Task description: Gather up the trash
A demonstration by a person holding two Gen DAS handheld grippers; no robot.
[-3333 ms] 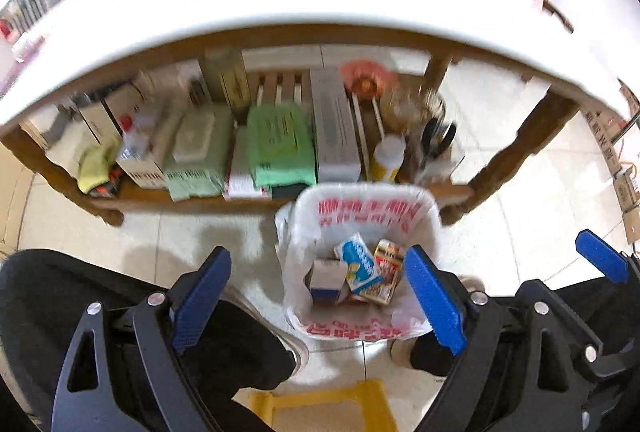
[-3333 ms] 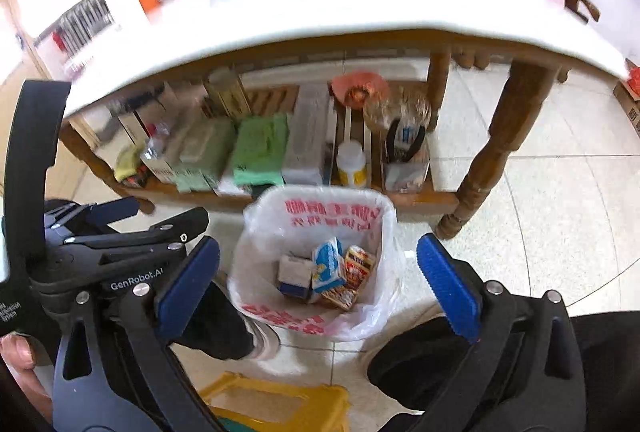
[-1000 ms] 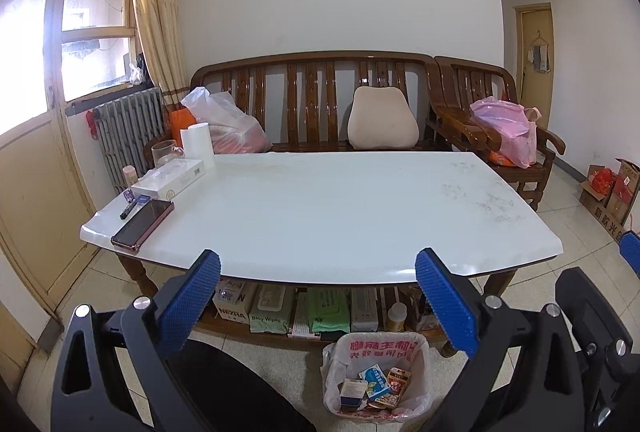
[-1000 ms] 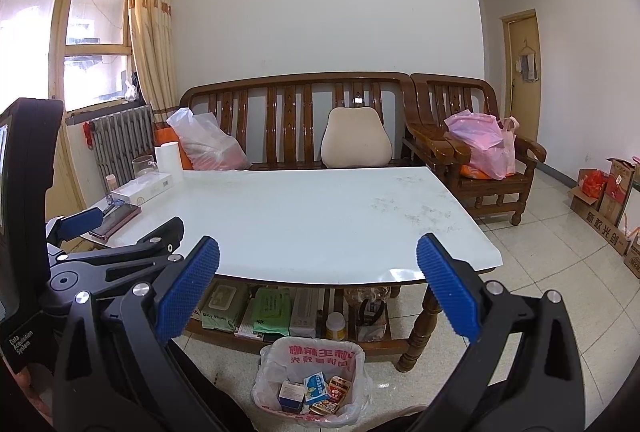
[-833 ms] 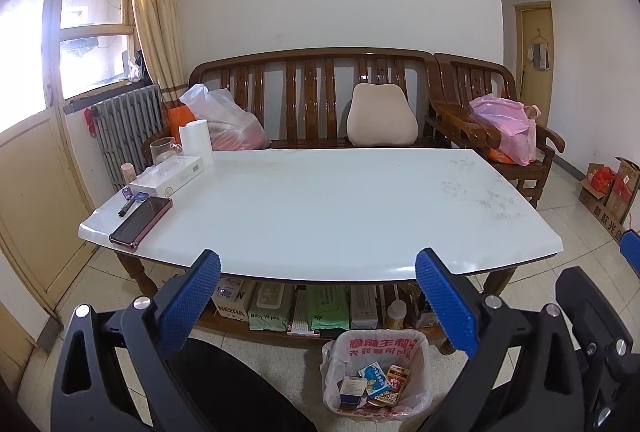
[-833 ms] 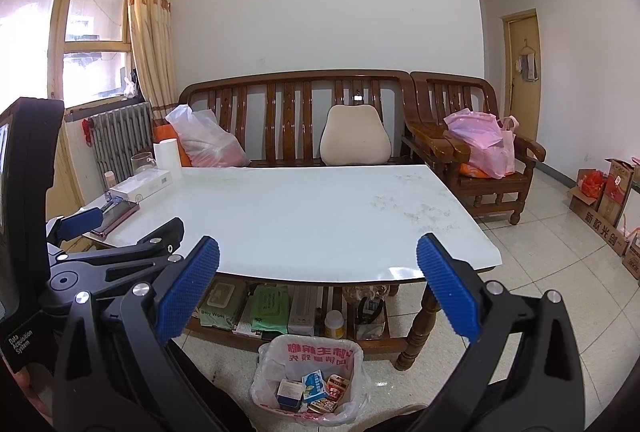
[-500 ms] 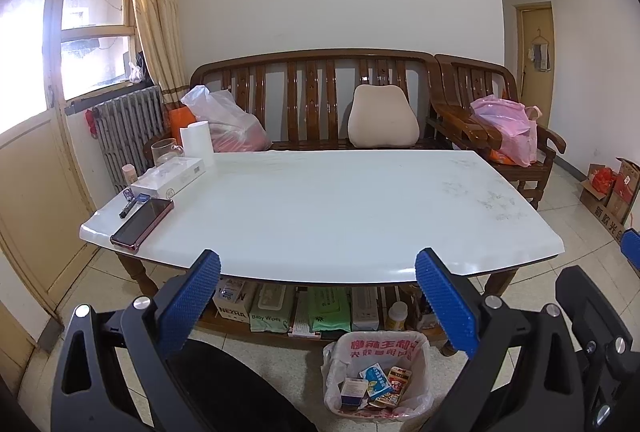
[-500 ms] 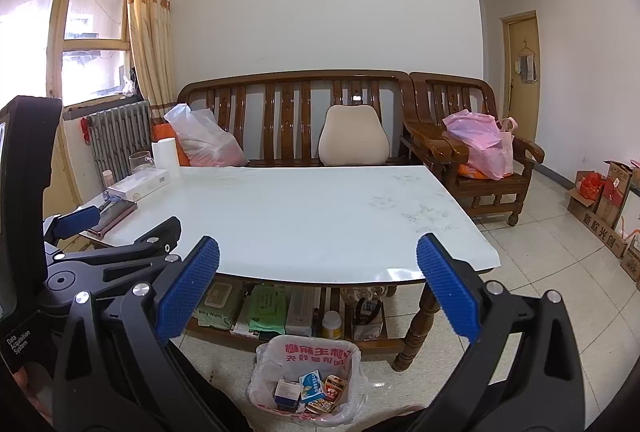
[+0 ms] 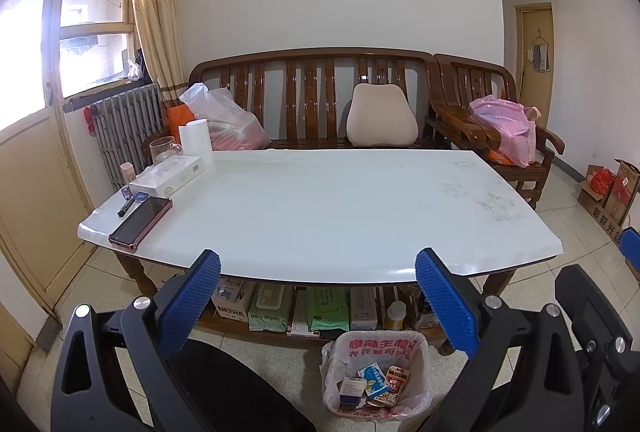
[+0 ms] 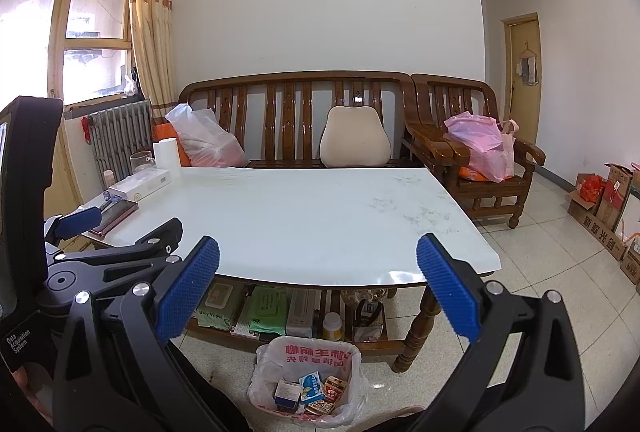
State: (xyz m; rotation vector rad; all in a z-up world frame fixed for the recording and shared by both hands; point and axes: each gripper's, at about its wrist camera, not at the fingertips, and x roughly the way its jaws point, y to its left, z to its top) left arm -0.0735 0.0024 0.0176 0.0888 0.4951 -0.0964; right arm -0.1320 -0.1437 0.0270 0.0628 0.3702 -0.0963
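A tiled living room with a white-topped wooden table (image 9: 320,208) fills both views, and the two claws hang level before its near edge with nothing between their blue pads. The left gripper (image 9: 318,306) stands with its jaws spread wide apart and empty, and the right gripper (image 10: 318,288) is the same, also spread and empty. Nearest, below and just ahead of both claws, sits the trash bin (image 10: 308,384) on the floor, lined with a thin white plastic bag printed in red. Small cartons (image 10: 310,390) lie loose inside it. These look light, stiff-walled and easy to crush, so I judge a gentle pinch across the flat faces would suit them, while the liner is soft and slippery and is best taken by its bunched rim. Beyond the bin, under the table, a low shelf (image 9: 304,316) holds wipe packs and boxes, partly cut off by the table edge and the claws, so their count is unclear. Ahead and left of the claws, on the tabletop's far left corner, lie a phone (image 9: 141,220), a pen, a long white box (image 9: 170,176), a paper roll and a glass; whether any is trash cannot be told. The rest of the top looks bare apart from faint smudges. Farthest off, a wooden bench (image 9: 312,100) carries a cushion and plastic bags whose contents are hidden.
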